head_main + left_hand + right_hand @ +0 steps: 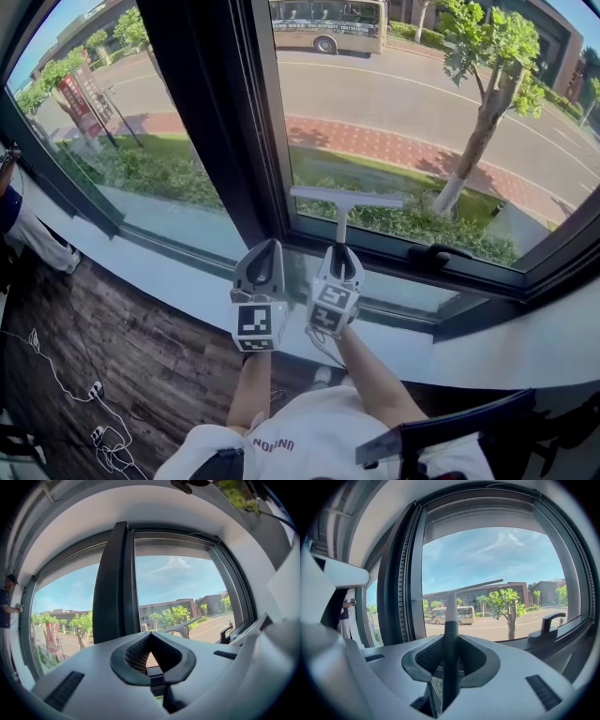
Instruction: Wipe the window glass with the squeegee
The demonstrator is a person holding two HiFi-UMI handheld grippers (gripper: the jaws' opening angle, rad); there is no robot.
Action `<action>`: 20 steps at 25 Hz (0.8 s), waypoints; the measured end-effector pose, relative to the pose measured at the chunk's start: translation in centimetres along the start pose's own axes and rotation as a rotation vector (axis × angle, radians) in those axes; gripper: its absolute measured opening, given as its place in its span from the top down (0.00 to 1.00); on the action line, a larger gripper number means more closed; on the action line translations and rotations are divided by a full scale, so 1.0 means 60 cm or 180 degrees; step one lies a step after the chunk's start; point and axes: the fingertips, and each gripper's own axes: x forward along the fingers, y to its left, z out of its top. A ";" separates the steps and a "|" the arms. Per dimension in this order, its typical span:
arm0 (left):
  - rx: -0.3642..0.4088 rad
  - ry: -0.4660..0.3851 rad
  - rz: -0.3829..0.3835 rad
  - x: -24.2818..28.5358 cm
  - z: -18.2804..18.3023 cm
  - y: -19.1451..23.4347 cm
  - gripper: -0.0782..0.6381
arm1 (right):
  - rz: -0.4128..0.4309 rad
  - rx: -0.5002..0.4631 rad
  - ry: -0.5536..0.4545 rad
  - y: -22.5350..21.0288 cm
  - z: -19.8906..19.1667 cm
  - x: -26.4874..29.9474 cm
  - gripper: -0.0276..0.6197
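Squeegee (343,204) handle sits pinched in the right gripper (341,262). The left gripper (266,255), pressed together on nothing, hangs beside it. Beyond, the blade is low against the glass (422,103), right of the post (211,122). Wiping looks barely started; next, press flat and draw across.

Squeegee (345,198) before window glass (412,103), right of mullion (202,122)

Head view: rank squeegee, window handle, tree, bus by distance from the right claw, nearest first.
1. squeegee: held in the right claw, straight ahead.
2. window handle: on the window frame, to the claw's right.
3. tree: outside, right, this side of the road.
4. bus: top of view, on the road.
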 end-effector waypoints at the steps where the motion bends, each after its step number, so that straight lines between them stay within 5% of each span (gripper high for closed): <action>1: 0.0003 0.0009 -0.0018 0.001 -0.001 -0.003 0.90 | 0.0001 -0.0004 0.0014 -0.001 -0.003 0.000 0.81; 20: -0.0028 0.0054 -0.0048 0.000 -0.011 -0.010 0.90 | 0.0002 -0.0049 0.0294 -0.006 -0.056 0.005 0.81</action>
